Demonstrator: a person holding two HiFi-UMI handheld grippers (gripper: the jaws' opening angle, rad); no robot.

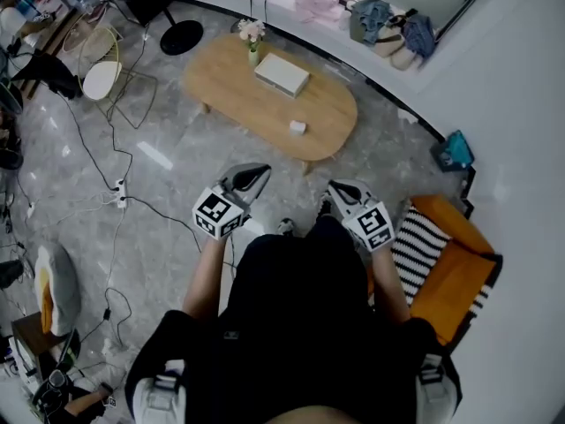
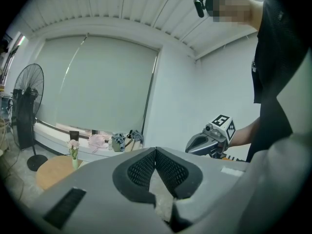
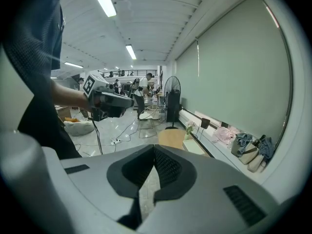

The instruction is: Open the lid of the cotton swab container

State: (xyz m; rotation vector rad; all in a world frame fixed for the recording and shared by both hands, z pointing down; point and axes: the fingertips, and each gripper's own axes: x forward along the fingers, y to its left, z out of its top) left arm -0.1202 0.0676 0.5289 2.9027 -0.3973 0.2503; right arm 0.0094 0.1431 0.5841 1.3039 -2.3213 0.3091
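The left gripper [image 2: 155, 151] has its ribbed pads pressed together at the tips with nothing between them. The right gripper [image 3: 154, 150] is the same, its jaws together and empty. The person holds both in front of the body, side by side but apart, the left pointing nearly level and the right tilted further towards the floor. That looks like a carrying pose, since nothing is within reach to grip yet.

The oval wooden table [image 1: 229, 87] stands well ahead of both sets of tips, across a stretch of grey marbled floor. On it, the nearest thing to the grippers is a small white box-like object [image 1: 297, 127], ahead of the gap between them and closer to the right gripper's line. I take this for the cotton swab container, though it is too small to show a lid or a hinge. Beyond it lies a flat white box [image 1: 282, 74], and further off a small vase of flowers [image 1: 252, 47].

Off to the right gripper's outer side sits an orange seat with a striped cushion [image 1: 424, 241]. Black cables [image 1: 115, 162] trail over the floor out past the left gripper.

The task has not begun, as no gripper is near the container and its lid is untouched. The next move calls for closing the gap to the table. The jaws would then have to part, and I expect one gripper to steady the light little body while the other works the lid, since a box that size would likely slide or tip if pushed by one alone
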